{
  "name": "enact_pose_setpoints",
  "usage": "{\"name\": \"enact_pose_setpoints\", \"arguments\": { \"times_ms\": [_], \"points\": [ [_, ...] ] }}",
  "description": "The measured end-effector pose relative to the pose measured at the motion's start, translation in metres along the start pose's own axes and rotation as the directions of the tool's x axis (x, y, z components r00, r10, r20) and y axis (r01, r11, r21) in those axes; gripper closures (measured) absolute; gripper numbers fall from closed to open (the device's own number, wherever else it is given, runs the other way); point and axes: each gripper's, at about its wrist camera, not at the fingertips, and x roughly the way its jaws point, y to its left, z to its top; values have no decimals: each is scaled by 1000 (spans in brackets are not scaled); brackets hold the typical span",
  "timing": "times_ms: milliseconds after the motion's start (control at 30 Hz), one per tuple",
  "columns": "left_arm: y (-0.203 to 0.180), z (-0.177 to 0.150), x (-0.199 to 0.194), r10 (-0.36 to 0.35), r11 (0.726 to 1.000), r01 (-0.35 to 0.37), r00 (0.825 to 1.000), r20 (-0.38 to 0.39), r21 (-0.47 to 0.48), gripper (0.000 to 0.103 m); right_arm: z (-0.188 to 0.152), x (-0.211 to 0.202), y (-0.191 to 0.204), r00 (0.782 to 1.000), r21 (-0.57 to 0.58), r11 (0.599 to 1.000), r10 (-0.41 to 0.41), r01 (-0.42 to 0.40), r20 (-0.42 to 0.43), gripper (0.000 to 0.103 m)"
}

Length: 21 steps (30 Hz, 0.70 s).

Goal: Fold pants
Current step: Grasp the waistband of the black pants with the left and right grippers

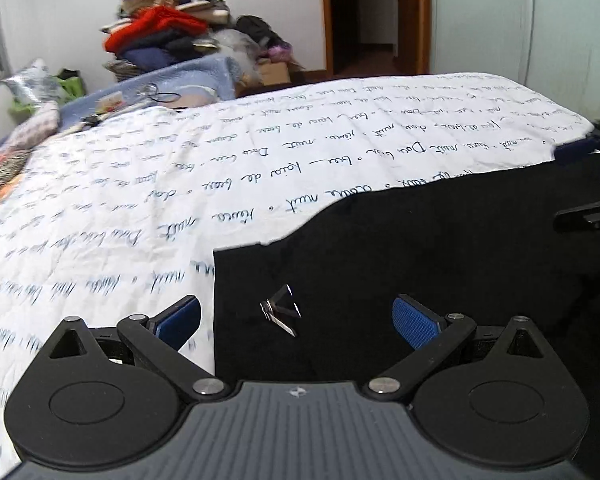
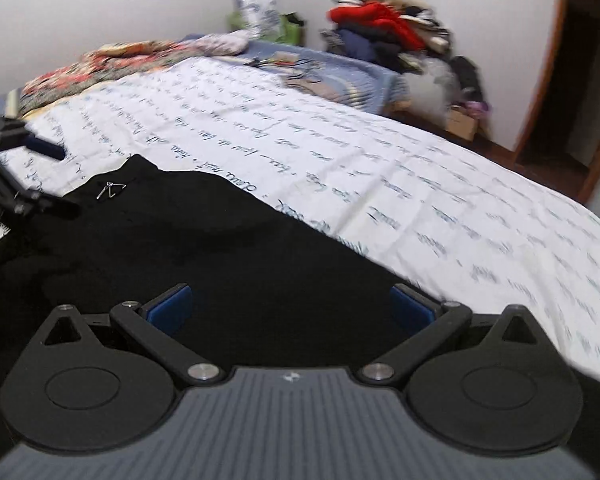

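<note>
So the black pants [image 1: 440, 240] are lying flat on the bed, on a white quilt covered in handwriting print [image 1: 180, 184]. In the left wrist view they fill the lower right of the frame; in the right wrist view they fill the lower left and centre. Both grippers hover low over the fabric with their jaws spread wide and nothing between them: the left gripper [image 1: 296, 318] sits over a squared-off corner of the cloth, the right gripper [image 2: 290, 308] over the far edge of the fabric further along.

What could go wrong, I reckon: the fabric is so dark that folds and layers barely show, so it'd be easy to pinch only the top layer, or grab quilt along with it, since the left blue pad [image 1: 180, 320] is already over the quilt rather than the pants. There's also a small metal clasp [image 1: 280, 312] lying on the cloth right between the left jaws, and it could snag or skew the grip. If the two sides lift unevenly, the fold comes out crooked.

Long axis: it seems to run from one gripper to the other, following the diagonal edge from lower left to upper right in the left view. Can't tell which end is the waist, honestly.
</note>
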Motion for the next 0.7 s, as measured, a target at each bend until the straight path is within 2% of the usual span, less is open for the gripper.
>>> {"name": "enact_pose_setpoints", "arguments": {
  "times_ms": [100, 233, 400, 600, 667, 700],
  "points": [
    [17, 13, 15, -67, 997, 67, 998, 6, 33, 0, 14, 25, -14, 996, -71, 994, 84, -85, -23, 0],
    [38, 26, 37, -155, 982, 153, 988, 14, 109, 0, 27, 65, -26, 989, -168, 977, 119, -132, -86, 0],
    [58, 36, 67, -297, 950, 301, 953, -58, 82, 0, 38, 98, -44, 973, -165, 964, 186, -207, -134, 0],
    [69, 40, 98, -315, 944, 324, 942, -117, 61, 0, 46, 123, -59, 949, -149, 947, 254, -283, -187, 1],
    [73, 40, 106, -370, 926, 377, 919, -132, 31, 0, 47, 128, -60, 941, -157, 941, 265, -300, -210, 8],
    [75, 39, 111, -407, 911, 412, 901, -147, 5, 0, 48, 133, -61, 932, -152, 935, 281, -319, -228, 12]
  ]
}}
